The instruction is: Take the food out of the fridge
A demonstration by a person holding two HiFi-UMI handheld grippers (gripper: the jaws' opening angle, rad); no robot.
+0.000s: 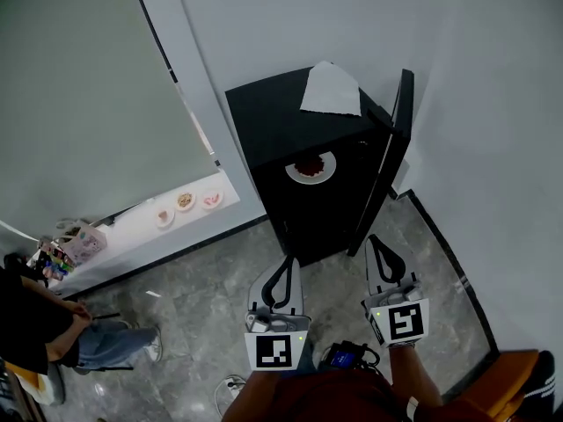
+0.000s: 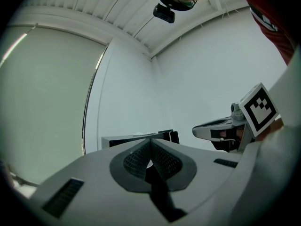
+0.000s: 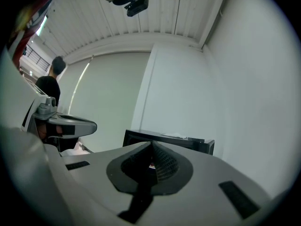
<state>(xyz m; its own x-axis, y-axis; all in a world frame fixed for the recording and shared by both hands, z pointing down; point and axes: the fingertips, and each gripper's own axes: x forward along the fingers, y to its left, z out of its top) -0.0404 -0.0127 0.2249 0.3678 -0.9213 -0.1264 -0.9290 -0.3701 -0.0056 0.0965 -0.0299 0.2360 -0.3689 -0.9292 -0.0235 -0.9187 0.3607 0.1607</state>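
plate of food [image 1: 311, 167] sits in the black mini fridge [image 1: 273, 117], door [image 1: 396, 139] open. left tongs [image 1: 287, 258] and right tongs [image 1: 374, 239] are pinched together, empty, short of it. nothing is out yet.

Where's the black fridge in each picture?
Head view: fridge in the upper middle, door open.
Left gripper view: fridge small, just above the left tongs.
Right gripper view: fridge just above the right tongs.
Shared landmark: the white paper on top of it.
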